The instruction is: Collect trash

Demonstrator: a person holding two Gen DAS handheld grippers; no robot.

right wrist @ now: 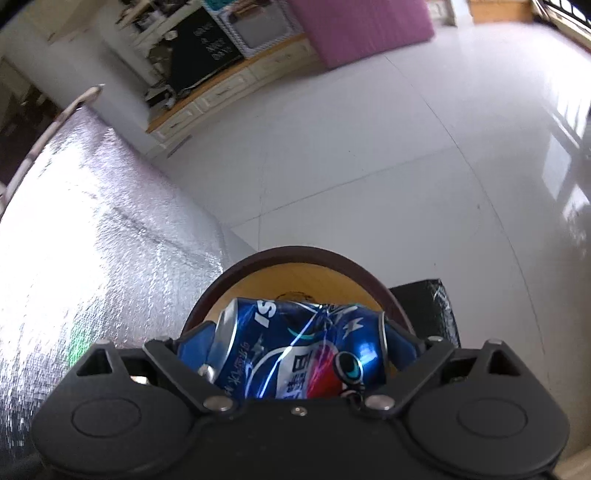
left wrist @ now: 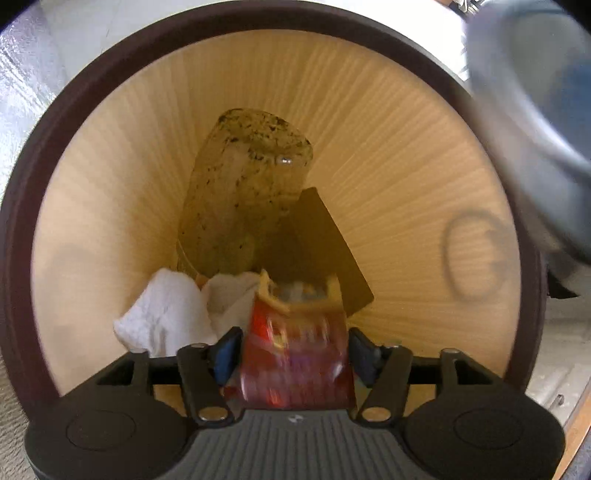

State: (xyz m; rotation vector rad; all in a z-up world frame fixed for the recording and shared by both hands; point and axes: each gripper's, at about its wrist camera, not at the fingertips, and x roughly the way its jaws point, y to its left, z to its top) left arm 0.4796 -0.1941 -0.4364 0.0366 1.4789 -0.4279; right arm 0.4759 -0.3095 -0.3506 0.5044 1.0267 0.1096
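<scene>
My left gripper [left wrist: 295, 345] looks straight down into a round wooden bin with a dark brown rim [left wrist: 22, 229]. A red snack wrapper [left wrist: 297, 358], blurred, sits between its blue pads [left wrist: 227, 350]; whether the pads still grip it I cannot tell. Inside the bin lie a clear dirty plastic cup [left wrist: 243, 192], white crumpled tissues [left wrist: 173, 310] and a dark card [left wrist: 325, 243]. My right gripper [right wrist: 299, 354] is shut on a crushed blue Pepsi can [right wrist: 299, 350], held sideways just before the bin's rim [right wrist: 295, 254]. The can also shows blurred at the upper right of the left wrist view [left wrist: 532, 122].
A silver foil mat [right wrist: 92, 236] lies left of the bin. White tiled floor [right wrist: 406, 147] stretches beyond. A black object [right wrist: 428, 310] sits right of the bin. A low cabinet [right wrist: 229, 96] and a pink block [right wrist: 362, 26] stand far off.
</scene>
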